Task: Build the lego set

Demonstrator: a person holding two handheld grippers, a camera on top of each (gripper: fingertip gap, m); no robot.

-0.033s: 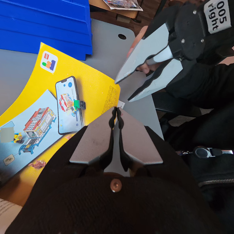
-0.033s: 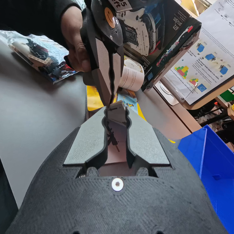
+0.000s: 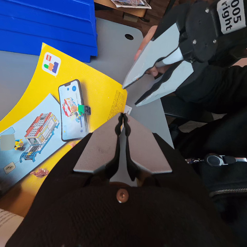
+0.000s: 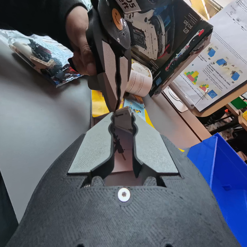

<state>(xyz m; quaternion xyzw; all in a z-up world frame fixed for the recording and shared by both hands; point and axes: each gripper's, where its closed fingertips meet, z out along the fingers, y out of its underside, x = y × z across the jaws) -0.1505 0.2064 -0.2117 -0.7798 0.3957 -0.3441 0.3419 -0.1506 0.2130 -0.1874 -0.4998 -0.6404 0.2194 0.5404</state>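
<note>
A yellow instruction booklet [image 3: 74, 74] lies on the grey table [image 3: 115, 53]. A small green and black Lego assembly [image 3: 83, 109] sits on it, and a small reddish-brown piece [image 3: 40, 173] lies near its lower edge. My left gripper [image 3: 123, 114] is shut at the booklet's right corner, apparently pinching a raised page corner [image 4: 122, 117]. It also shows in the right wrist view [image 4: 116, 106]. My right gripper [image 4: 122, 115] is open with that raised page between its fingers, not clamped. In the left wrist view it [image 3: 129, 96] hovers just beyond the corner.
Blue bins stand behind the booklet [image 3: 46, 26] and to the right [image 4: 220, 173]. A black Lego box [image 4: 167, 40], a clear bag of parts [image 4: 44, 60] and a board with printed sheets [image 4: 220, 60] sit at the back. The table edge [image 3: 165, 133] is close by. My left and right fingertips are right by each other. The small reddish-brown piece [image 3: 40, 173] is about equally far from each gripper, around 15 cm.
</note>
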